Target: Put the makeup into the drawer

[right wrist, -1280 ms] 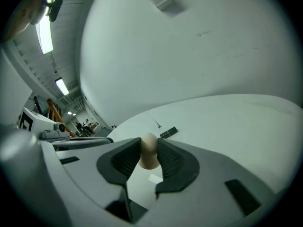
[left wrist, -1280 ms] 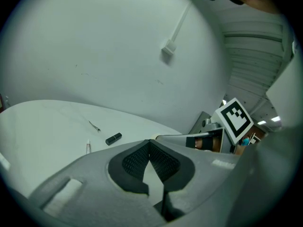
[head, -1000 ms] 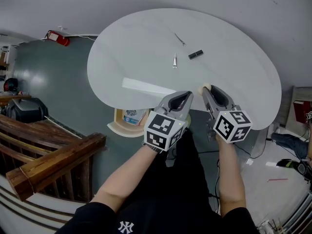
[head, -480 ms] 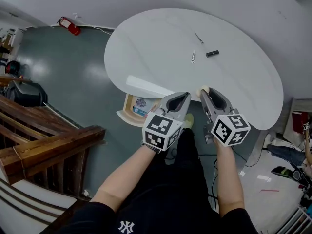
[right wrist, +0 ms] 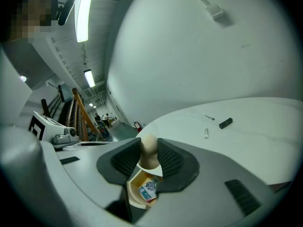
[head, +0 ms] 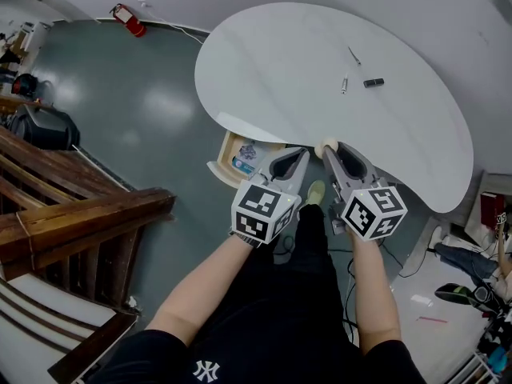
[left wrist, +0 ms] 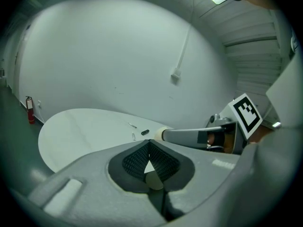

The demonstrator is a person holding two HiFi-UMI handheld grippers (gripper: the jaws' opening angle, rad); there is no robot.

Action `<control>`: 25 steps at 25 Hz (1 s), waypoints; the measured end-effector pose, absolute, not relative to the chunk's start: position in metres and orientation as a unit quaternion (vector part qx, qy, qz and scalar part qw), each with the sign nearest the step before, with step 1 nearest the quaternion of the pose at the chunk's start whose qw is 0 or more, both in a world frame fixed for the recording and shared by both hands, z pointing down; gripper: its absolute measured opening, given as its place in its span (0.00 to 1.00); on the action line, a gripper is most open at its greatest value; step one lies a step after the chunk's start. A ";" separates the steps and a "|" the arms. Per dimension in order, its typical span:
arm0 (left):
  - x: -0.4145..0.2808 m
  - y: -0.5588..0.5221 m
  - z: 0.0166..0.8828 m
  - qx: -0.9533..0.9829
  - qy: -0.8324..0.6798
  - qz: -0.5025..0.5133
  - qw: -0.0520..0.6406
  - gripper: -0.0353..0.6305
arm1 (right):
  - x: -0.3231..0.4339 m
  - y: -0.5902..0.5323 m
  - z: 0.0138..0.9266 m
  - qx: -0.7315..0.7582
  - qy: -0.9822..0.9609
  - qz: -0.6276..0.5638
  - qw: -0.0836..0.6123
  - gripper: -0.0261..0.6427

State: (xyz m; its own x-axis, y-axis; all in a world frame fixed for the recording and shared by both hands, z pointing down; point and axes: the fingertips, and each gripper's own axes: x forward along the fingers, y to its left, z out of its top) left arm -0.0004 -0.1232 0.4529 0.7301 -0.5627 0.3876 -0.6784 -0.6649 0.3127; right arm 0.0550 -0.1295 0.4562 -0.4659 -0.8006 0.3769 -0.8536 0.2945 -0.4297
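Right hand-held gripper clamps cream makeup sponge, just right of open drawer. Left hand-held gripper closed, empty, beside it. Best: bring sponge over drawer opening, lower inside walls, then release.

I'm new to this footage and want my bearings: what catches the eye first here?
A beige egg-shaped makeup sponge is pinched in the right tongs by the near edge of the white oval table. Just under that edge a wooden drawer stands open, and a black tube and a silver tube lie on the tabletop's far side.
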 end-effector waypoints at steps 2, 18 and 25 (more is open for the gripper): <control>-0.014 -0.121 0.458 0.899 -0.352 0.131 0.224 0.07 | 0.040 -0.128 0.461 0.506 -0.808 0.297 0.047 0.22; -0.091 -0.122 0.539 0.858 -0.412 0.154 0.265 0.07 | -0.037 -0.126 0.541 0.447 -0.829 0.328 0.075 0.22; -0.110 -0.123 0.572 0.847 -0.423 0.161 0.279 0.07 | -0.058 -0.123 0.579 0.437 -0.826 0.345 0.084 0.22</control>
